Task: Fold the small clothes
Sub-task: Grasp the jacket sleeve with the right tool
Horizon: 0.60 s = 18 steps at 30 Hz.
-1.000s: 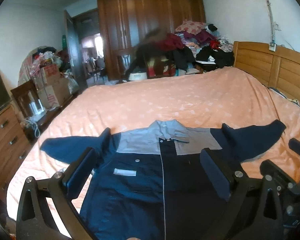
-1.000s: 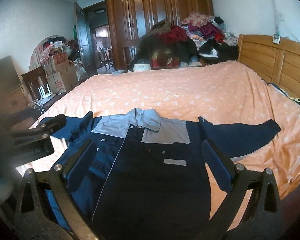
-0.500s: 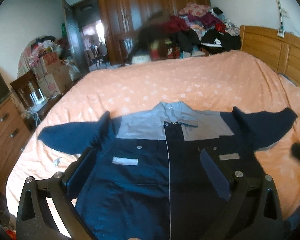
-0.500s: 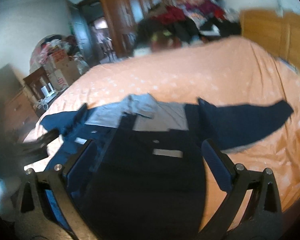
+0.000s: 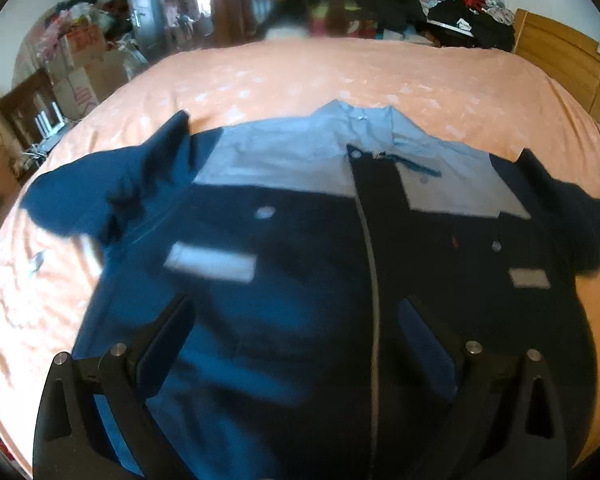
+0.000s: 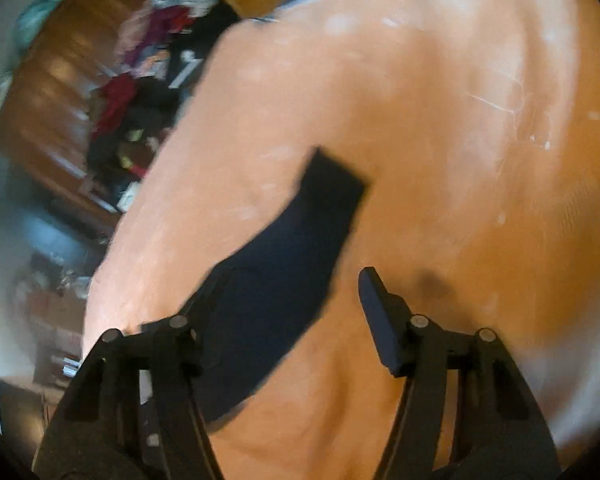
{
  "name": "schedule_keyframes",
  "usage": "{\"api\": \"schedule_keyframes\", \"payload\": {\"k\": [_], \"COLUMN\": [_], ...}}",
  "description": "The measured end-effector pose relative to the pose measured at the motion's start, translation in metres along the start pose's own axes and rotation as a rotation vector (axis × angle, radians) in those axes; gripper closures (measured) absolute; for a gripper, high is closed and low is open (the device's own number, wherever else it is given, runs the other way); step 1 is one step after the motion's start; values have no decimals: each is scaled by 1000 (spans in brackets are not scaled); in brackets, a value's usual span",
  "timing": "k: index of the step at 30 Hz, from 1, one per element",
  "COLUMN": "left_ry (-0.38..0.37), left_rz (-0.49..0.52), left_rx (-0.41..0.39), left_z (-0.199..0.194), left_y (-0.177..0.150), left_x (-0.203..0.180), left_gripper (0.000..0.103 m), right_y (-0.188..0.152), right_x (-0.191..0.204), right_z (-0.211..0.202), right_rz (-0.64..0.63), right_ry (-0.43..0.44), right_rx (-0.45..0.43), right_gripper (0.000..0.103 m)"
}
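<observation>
The navy and grey jacket (image 5: pixel 340 248) is spread flat on the orange bed (image 5: pixel 340 76), filling the frame centre. The left gripper (image 5: pixel 296 320) is held spread above it. The right gripper (image 6: pixel 288 292) is also spread, near one sleeve (image 6: pixel 292 248).

jacket (image 5: pixel 300 280): matt cloth | bedspread (image 5: pixel 340 76): soft cloth | headboard (image 5: pixel 560 52): glossy wood

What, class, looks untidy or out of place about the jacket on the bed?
The jacket lies flat and face up on the orange bedspread, but its left-side sleeve is bunched, with a fold sticking up at the shoulder. The other sleeve lies straight. Nothing looks damaged.
</observation>
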<state>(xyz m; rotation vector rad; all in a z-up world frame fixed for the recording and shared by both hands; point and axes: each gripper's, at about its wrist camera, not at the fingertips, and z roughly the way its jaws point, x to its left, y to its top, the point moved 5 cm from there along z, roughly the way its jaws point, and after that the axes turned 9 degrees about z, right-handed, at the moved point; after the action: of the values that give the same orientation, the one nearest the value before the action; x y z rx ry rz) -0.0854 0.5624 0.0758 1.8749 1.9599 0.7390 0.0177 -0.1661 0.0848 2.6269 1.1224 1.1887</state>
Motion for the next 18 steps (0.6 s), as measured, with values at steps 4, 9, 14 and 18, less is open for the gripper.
{"api": "schedule_keyframes", "payload": {"k": [4, 9, 14, 18], "left_ry": [-31, -37, -40, -48], "left_rz": [-13, 36, 45, 31], "left_rx": [-11, -24, -22, -18], "left_z": [7, 9, 13, 15], "left_y": [19, 34, 39, 38], "left_x": [-15, -36, -45, -43], "left_gripper": [2, 2, 2, 2], "right_y": [7, 22, 27, 26], "right_x": [-1, -9, -3, 1], "right_z": [19, 39, 48, 65], "right_rz": [12, -19, -26, -88], "right_ry": [67, 35, 24, -48], "right_rx": [29, 41, 54, 95], "right_gripper": [42, 42, 42, 78]}}
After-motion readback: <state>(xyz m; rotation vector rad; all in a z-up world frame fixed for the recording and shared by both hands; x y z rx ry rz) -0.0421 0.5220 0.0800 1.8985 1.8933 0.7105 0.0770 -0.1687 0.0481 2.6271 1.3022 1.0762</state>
